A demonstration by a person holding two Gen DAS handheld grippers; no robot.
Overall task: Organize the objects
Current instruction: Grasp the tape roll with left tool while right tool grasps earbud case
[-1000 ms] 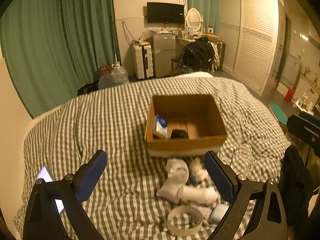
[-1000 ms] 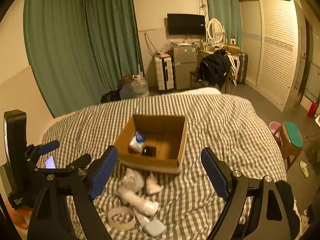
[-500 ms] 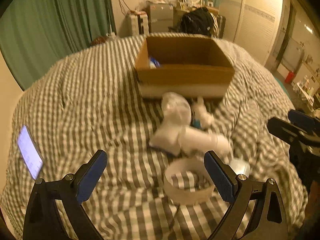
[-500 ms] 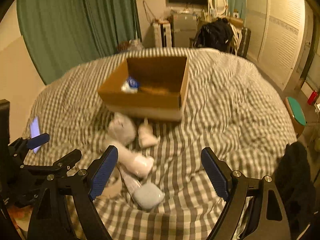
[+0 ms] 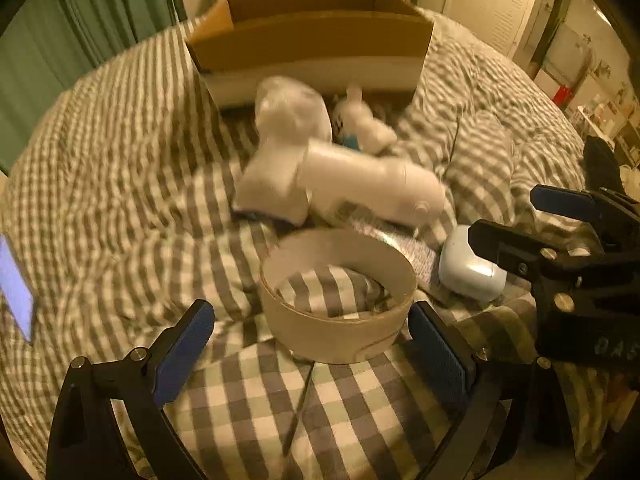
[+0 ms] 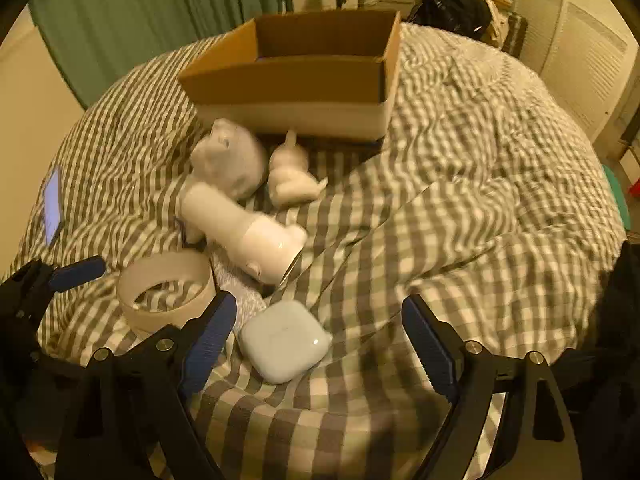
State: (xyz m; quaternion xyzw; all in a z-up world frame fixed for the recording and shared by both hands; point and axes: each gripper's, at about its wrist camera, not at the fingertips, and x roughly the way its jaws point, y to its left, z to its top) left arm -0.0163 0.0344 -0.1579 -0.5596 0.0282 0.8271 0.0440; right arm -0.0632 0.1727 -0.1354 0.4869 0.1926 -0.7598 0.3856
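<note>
One tape ring (image 5: 338, 300), one white case (image 6: 285, 340), one cardboard box (image 6: 304, 76), one phone (image 6: 53, 204)

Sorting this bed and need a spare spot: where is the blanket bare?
Bare: the checked blanket right of the brown cardboard box, and between the lit phone and the cardboard tape ring. Crowded: below the box, around the white bottle and pale-blue case.

Both fisheye views sit low over the grey-checked bed (image 5: 120, 184), facing the brown cardboard box (image 5: 312, 36) at top centre. The left wrist view is close to the beige tape ring (image 5: 336, 300) at lower centre. The right wrist view shares it at lower left (image 6: 166, 294), with the pale blue rounded case (image 6: 284, 340) nearest.
</note>
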